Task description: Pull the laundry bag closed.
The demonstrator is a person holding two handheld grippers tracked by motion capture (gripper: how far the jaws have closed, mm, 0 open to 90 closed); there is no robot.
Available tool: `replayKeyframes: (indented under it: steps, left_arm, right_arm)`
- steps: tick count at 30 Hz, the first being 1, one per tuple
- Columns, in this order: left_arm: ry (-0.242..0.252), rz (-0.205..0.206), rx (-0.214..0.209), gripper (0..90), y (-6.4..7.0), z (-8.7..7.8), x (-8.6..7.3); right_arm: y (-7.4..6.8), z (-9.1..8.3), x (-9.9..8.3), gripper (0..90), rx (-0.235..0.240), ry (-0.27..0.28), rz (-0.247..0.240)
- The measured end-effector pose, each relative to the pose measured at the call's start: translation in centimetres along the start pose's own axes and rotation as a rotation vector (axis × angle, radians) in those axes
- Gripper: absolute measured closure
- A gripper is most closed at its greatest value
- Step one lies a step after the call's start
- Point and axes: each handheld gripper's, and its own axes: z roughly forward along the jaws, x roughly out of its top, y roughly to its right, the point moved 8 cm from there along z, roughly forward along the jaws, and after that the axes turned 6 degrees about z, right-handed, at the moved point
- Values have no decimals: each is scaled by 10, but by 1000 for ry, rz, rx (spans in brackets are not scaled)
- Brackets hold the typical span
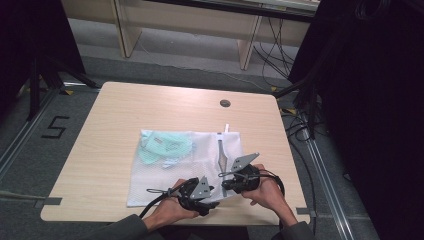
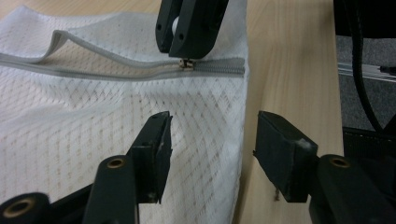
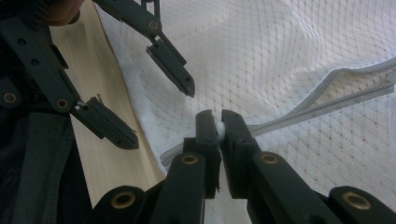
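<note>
On the near half of the bench (image 1: 100,150) lay the white mesh laundry bag (image 1: 165,175), flat, with pale green clothing (image 1: 165,146) showing through its far left part. Its grey zipper (image 2: 140,72) ran along the bag's right side, long axis from the near edge toward the far edge of the bench, closed at the near end and gaping open farther away. The right hand-held gripper (image 3: 219,128) was pressed together on the zipper pull (image 2: 187,64), close to the closed near end. The left hand-held gripper (image 2: 212,149) hovered spread just beside it, straddling the bag's near edge and gripping nothing. The likely trouble was that the small pull could slip from the pinch, or, with the fabric not pinned, the whole bag might drag and bunch along with the slider instead of the teeth running; loose mesh could also snag in the slider.
</note>
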Motion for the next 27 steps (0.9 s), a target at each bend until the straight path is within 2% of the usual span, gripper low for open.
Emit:
replayKeyframes:
  steps: [1,4,5,7,8,11,12,13,14,15,18,20,21,22,24,27]
  left_arm:
    - [8,-10,1,479,1,1,2]
    - [3,3,-5,523,3,3,3]
    - [-4,7,0,526,3,4,2]
    - [-13,25,1,577,4,6,1]
    - [-4,22,-2,590,6,7,2]
    - [-23,68,0,681,6,7,1]
    - [-12,58,-4,715,8,8,2]
    - [-17,67,-9,757,8,7,1]
    - [-13,87,-17,799,8,8,1]
    - [-16,90,-21,832,8,7,1]
    - [-23,133,-19,882,7,6,0]
    - [-16,118,-26,887,8,6,0]
    - [-24,132,-35,888,7,6,0]
    - [-27,129,-44,888,9,5,0]
    - [-20,97,-52,889,11,4,1]
    - [-23,93,-58,890,13,3,1]
  right_arm:
    - [-1,0,0,867,4,-2,6]
    - [-1,1,0,867,10,4,7]
    - [-2,1,-1,867,3,-1,28]
    - [-1,-1,-1,867,3,-8,29]
    - [-1,-1,-1,867,2,-6,34]
    - [-2,1,-1,867,2,-1,30]
    - [-3,1,-2,867,9,-3,35]
    - [-3,1,-2,867,11,-5,35]
    - [-1,2,-1,867,12,3,8]
    - [-2,2,-1,867,15,1,11]
    - [-2,1,-1,867,15,-1,7]
    - [-3,2,-1,867,9,-4,23]
    - [-3,2,-1,867,7,-1,22]
    - [-3,2,-2,867,7,-3,19]
    - [-2,3,-2,867,7,-6,14]
    - [-2,4,-5,867,12,-23,14]
